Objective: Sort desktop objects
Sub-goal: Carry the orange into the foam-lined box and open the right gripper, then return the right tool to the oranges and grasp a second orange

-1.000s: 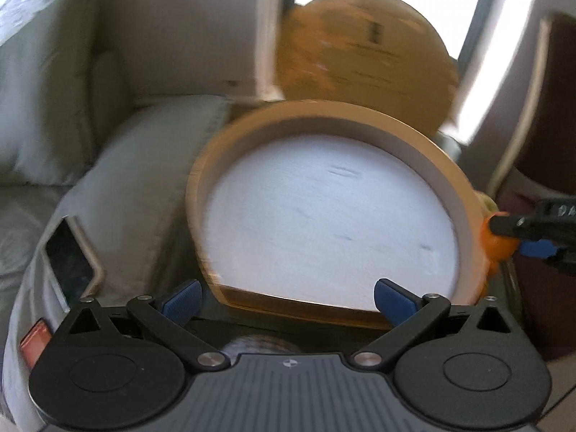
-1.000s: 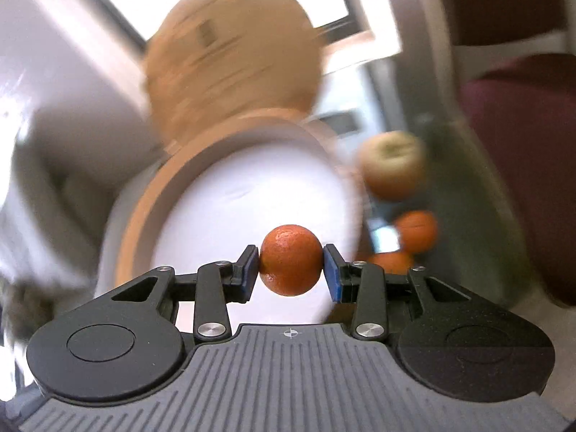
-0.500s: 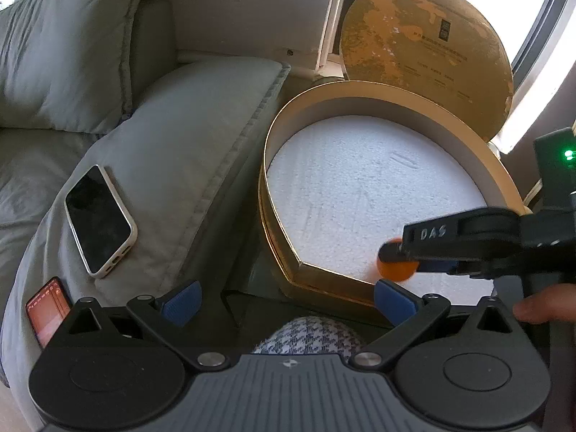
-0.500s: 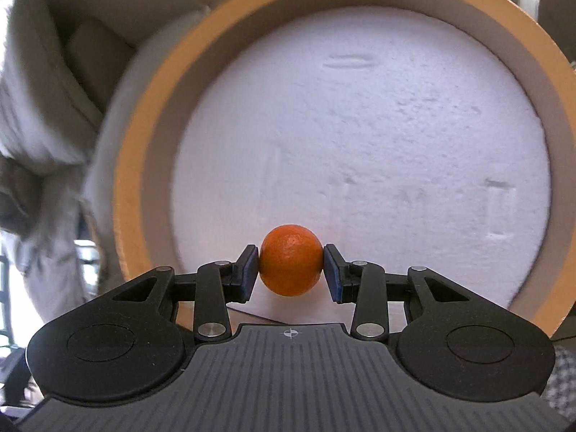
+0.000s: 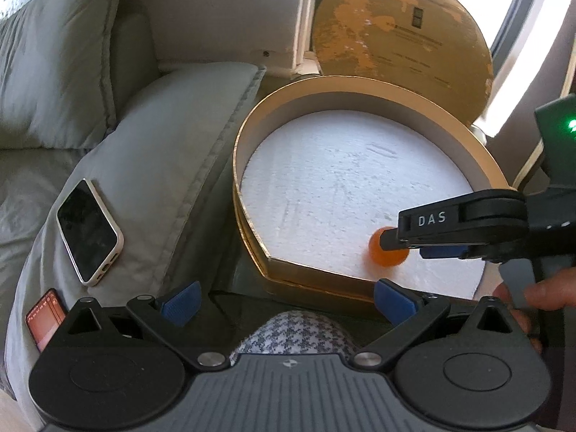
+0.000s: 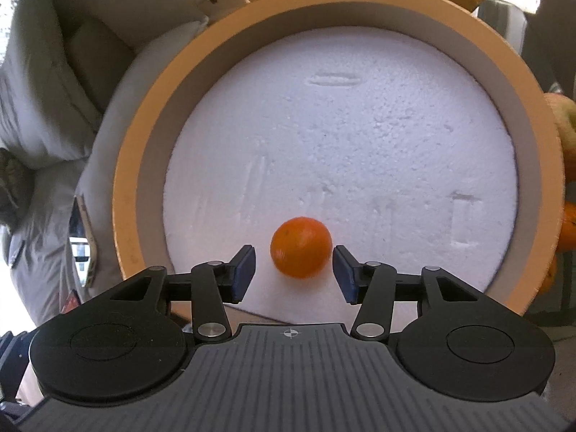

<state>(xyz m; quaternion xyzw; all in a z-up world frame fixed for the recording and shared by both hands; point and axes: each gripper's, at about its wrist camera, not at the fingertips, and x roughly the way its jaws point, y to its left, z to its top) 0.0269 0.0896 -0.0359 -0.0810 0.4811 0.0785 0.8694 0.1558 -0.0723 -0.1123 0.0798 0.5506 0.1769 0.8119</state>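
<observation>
Left wrist view: the left gripper [image 5: 286, 300] points steeply down at lower centre, jaws released and empty; the right gripper [image 5: 410, 248] reaches in from the right.

Right wrist view: its jaws have just been opening, freeing the smooth round orange [image 6: 301, 247], which rests low-centre between them on grainy white foam in the round gold-rimmed box [image 6: 133, 165].

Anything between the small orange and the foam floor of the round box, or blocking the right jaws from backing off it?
Nothing visible. The orange sits on the box foam, right gripper jaws just opened, clear either side.
</observation>
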